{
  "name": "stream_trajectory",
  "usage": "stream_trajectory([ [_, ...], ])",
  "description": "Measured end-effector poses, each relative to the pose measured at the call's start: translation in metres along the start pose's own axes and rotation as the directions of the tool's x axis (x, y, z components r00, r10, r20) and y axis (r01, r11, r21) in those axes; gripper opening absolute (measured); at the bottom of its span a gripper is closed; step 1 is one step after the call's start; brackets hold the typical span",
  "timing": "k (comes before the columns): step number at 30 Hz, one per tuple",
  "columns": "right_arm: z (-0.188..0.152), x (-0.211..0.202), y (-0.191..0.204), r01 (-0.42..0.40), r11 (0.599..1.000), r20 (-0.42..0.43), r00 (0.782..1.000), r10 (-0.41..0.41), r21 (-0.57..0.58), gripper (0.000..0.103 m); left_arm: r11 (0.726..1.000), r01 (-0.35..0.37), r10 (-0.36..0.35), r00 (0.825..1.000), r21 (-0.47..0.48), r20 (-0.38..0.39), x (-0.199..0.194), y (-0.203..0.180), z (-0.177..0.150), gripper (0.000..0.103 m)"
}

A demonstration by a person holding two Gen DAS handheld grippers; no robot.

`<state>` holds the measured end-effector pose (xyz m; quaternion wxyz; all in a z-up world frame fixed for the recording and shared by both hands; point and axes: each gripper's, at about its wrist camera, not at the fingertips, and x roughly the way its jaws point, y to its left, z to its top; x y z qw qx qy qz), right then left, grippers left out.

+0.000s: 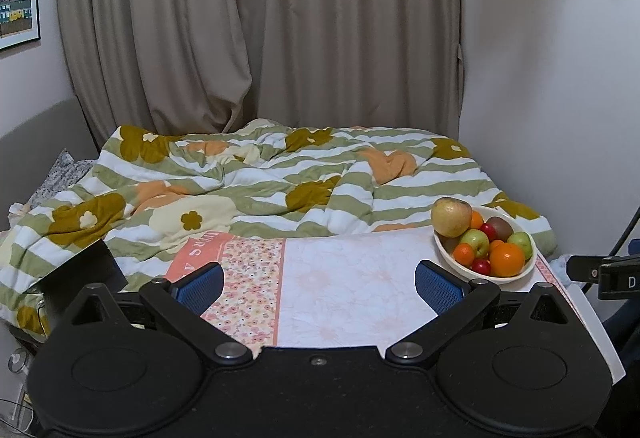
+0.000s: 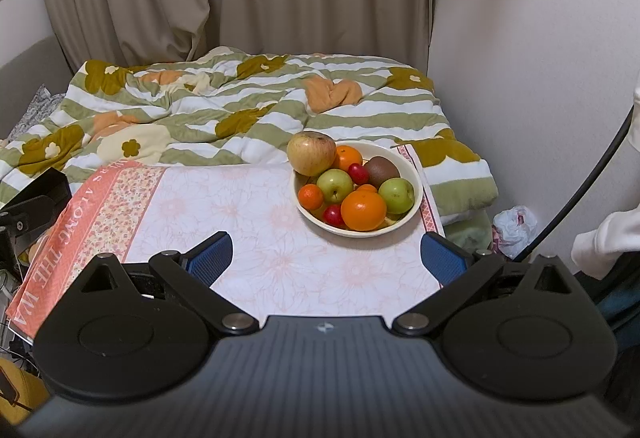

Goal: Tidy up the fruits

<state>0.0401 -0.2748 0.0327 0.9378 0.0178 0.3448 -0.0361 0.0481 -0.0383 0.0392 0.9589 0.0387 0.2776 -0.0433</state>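
Nearest, both the left gripper [image 1: 318, 284] and right gripper [image 2: 326, 256] hang spread and empty above the floral cloth [image 2: 256, 238], likely poised to reach. Further on, mixed fruits [image 2: 362, 209] sit heaped in the cream bowl [image 2: 416, 177]; lower pieces are hidden, so sorting is unclear.

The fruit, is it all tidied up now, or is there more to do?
All the fruit seen sits in the bowl: a big apple, oranges, small green apples, a kiwi, small red fruits. None lies on the cloth. The left gripper and right gripper are open, holding nothing. That fits a finished tidy, or fruit about to be sorted out.
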Motion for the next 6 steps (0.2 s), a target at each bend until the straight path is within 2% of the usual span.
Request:
stream_trajectory([
  [6, -0.0003, 0.0006, 0.0004, -0.003, 1.0, -0.003, 1.0, 0.003, -0.002, 0.103, 1.0, -0.005, 0.005, 1.0, -0.011, -0.003, 0.0011, 0.0027, -0.0014, 0.103],
])
